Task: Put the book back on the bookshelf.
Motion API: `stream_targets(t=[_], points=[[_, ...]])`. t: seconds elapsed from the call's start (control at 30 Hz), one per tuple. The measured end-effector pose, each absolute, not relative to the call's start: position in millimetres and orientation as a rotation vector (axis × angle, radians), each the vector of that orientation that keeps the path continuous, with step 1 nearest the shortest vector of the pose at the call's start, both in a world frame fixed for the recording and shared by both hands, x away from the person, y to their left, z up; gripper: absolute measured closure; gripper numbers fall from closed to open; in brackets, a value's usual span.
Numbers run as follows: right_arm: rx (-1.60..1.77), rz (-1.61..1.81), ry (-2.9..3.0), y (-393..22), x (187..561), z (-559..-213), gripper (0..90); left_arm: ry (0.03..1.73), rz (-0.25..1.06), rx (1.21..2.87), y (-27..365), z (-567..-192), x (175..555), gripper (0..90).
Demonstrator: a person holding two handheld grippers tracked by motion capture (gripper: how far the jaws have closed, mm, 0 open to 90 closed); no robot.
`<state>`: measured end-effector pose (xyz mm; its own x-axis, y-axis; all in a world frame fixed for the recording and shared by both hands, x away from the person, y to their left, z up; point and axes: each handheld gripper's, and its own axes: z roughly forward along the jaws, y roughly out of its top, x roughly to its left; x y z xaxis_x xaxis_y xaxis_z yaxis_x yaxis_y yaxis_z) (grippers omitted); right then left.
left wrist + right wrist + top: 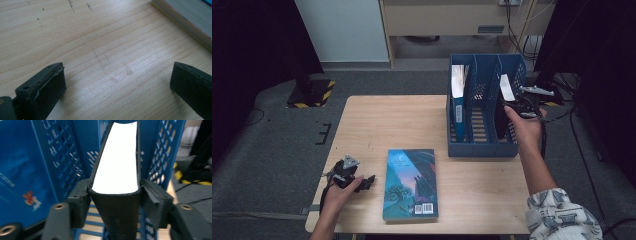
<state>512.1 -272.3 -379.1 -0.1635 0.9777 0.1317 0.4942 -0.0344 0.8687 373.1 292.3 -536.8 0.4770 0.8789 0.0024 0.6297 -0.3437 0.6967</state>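
A black hardcover book (117,167) stands upright in the rightmost slot of a blue mesh file rack (482,150), its white page edges facing me. My right gripper (115,192) is shut on its spine end, one pad against each cover; from above, this gripper (507,107) sits at the rack's right side. A second book with a dark blue illustrated cover (410,182) lies flat near the table's front edge. Just left of it, my left gripper (364,181) rests low over the wood. Its jaws (117,72) stand wide open with bare tabletop between them.
A blue book (458,107) stands in the rack's leftmost slot, also seen beside the mesh wall (22,170). The flat book's page edge (185,17) lies ahead and right of my left jaws. Bare wooden table (382,125) spreads left of the rack.
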Motion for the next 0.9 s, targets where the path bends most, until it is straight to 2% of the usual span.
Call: stream_targets(t=[0.17, 0.5, 0.9], points=[[1.585, 1.192, 1.705, -277.6, 507.8, -380.4, 25.9, 1.243, 0.507, 2.091, 292.2, -536.8, 373.0, 0.0], [1.511, 1.174, 1.734, -280.1, 487.5, -381.0, 16.0, 1.243, 0.507, 2.091, 292.2, -536.8, 373.1, 0.0], [1.43, 1.207, 1.809, -267.9, 446.2, -408.4, 12.4, 1.245, 0.508, 2.09, 292.0, -536.9, 373.0, 0.0]])
